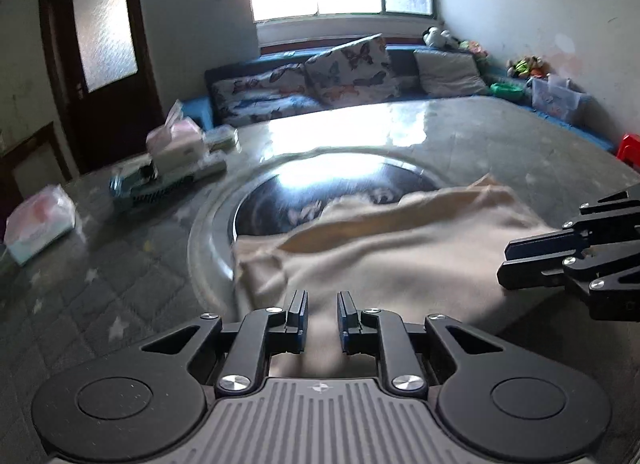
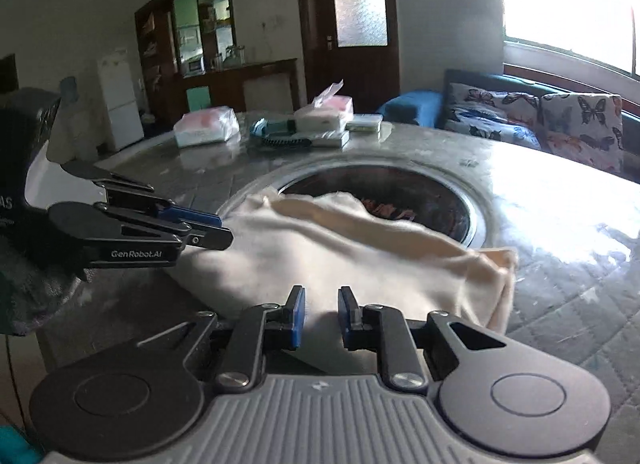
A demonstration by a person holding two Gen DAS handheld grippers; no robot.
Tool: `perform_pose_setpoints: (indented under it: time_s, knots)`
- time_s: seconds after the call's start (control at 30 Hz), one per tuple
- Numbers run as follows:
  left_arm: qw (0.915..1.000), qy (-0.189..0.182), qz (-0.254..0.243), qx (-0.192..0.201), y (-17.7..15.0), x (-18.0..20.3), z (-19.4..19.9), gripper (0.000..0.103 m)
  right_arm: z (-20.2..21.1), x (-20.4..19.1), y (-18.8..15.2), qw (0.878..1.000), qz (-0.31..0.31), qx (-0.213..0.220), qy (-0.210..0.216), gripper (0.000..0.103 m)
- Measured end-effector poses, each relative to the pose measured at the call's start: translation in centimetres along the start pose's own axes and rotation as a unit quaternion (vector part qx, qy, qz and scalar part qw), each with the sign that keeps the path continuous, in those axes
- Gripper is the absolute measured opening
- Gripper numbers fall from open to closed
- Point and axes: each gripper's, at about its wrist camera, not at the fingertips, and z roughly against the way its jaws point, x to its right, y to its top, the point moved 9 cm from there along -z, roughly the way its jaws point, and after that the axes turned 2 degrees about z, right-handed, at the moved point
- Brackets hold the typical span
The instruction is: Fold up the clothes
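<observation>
On top of a round table (image 1: 132, 264) with a quilted cover under glossy plastic: cream cloth (image 1: 380, 248), bunched and rumpled, partly draped over the dark round inset (image 1: 312, 192) at the table's centre, running from about 6 o'clock out toward 3 o'clock in the left wrist view. Same cloth (image 2: 320, 248) in the right wrist view, folded corner hanging near 4 o'clock.

Left gripper (image 1: 322, 318) parked low at 6 o'clock, jaws parted with a clear gap, cloth visible between the fingers but nothing pinched. Seen from the other camera, left gripper (image 2: 212, 230) coming in from 9 o'clock, tips just over the cloth's edge; can't tell from that angle if touching.

Right gripper (image 2: 321, 316) also at 6 o'clock of its own view, jaws apart, cloth right beyond the fingertips, not clamped. Pokes in at 3 o'clock in the left view (image 1: 505, 264).

Farther back around 10 to 11 o'clock: tissue packs (image 1: 40, 224), a tissue box (image 1: 176, 144) stacked on some flat boxes. Butterfly-print cushions (image 1: 348, 64) on a blue sofa at 12 o'clock under a bright window. Bit blurry overall.
</observation>
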Motion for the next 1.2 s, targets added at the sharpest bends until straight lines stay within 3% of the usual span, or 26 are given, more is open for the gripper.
perform_pose_setpoints:
  time_s: [0.43,0.6,0.77,1.03,1.2]
  knots:
    - [0.9997,0.012,0.021,-0.003,-1.1,0.1,-0.2,0.019,-0.4,1.4,-1.4,0.999,-0.018,-0.015,0.036,0.022]
    - [0.9994,-0.008,0.034,-0.003,-1.7,0.1,0.5,0.019,-0.2,1.0,-1.7,0.999,-0.002,-0.021,0.027,0.022]
    - [0.9977,-0.052,0.04,-0.019,-2.6,0.5,1.7,0.019,1.1,0.2,-2.5,0.999,-0.001,-0.033,0.016,0.022]
    - [0.9948,-0.102,-0.006,-0.006,-4.4,1.6,4.6,0.021,3.9,-1.9,-3.9,0.999,0.006,-0.048,-0.004,0.023]
    - [0.9933,-0.111,-0.031,0.002,-3.5,2.2,4.7,0.027,5.8,-1.1,-2.7,0.999,-0.027,-0.026,-0.027,0.023]
